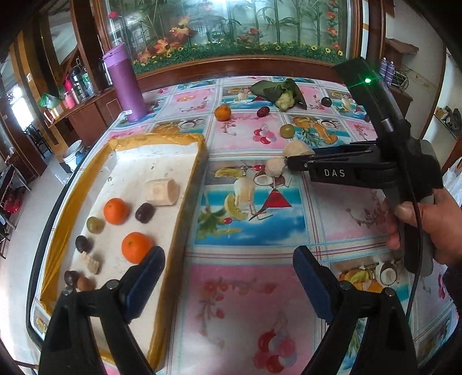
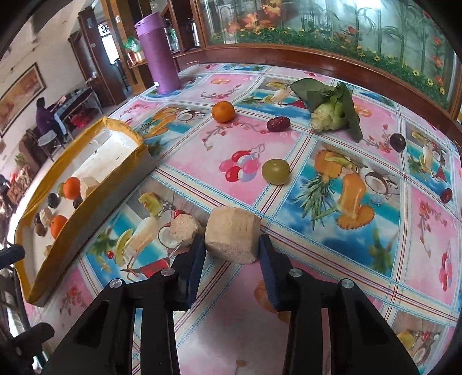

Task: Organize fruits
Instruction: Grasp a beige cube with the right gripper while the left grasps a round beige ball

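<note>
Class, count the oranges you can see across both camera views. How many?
3: two oranges in the white tray, one loose on the tablecloth behind it. None seems hidden.

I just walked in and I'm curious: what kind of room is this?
Most likely a lived-in home dining or living room. The table wears a fruit-print oilcloth, a wooden cabinet with flasks lines the wall, and a big glass panel painted with bamboo and flowers stands behind.
</note>
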### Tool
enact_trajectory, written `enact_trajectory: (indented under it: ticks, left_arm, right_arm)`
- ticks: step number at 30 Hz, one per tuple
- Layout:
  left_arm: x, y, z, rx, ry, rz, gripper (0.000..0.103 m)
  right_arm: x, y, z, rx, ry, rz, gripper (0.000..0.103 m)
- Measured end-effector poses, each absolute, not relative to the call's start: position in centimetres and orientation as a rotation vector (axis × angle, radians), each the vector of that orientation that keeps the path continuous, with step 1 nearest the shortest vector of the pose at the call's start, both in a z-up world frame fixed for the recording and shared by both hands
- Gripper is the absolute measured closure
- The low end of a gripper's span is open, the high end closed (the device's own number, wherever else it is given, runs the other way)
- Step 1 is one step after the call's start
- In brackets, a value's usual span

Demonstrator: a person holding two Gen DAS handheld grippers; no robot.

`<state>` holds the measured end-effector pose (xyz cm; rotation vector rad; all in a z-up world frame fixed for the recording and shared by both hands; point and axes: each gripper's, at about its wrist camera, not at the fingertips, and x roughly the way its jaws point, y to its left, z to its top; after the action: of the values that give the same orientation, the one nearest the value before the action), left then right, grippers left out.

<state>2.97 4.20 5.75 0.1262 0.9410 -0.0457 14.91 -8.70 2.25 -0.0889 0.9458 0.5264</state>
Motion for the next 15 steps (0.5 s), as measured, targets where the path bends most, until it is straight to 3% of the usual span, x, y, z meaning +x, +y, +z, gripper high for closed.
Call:
enact_trajectory:
  ticks: [10, 15]
  left_arm:
    - [10.2, 0.0, 3.5, 0.106, 0.966, -0.128, 0.012]
    - [13.6, -0.6, 2.5, 0.067, 0.993, -0.152, 0.030]
  right_arm:
    - [11.4, -14.7, 4.5, -0.115, 0.865, 0.444, 0.067]
    - [10.1, -16.8, 3.7, -0.080, 0.888, 0.424, 0.067]
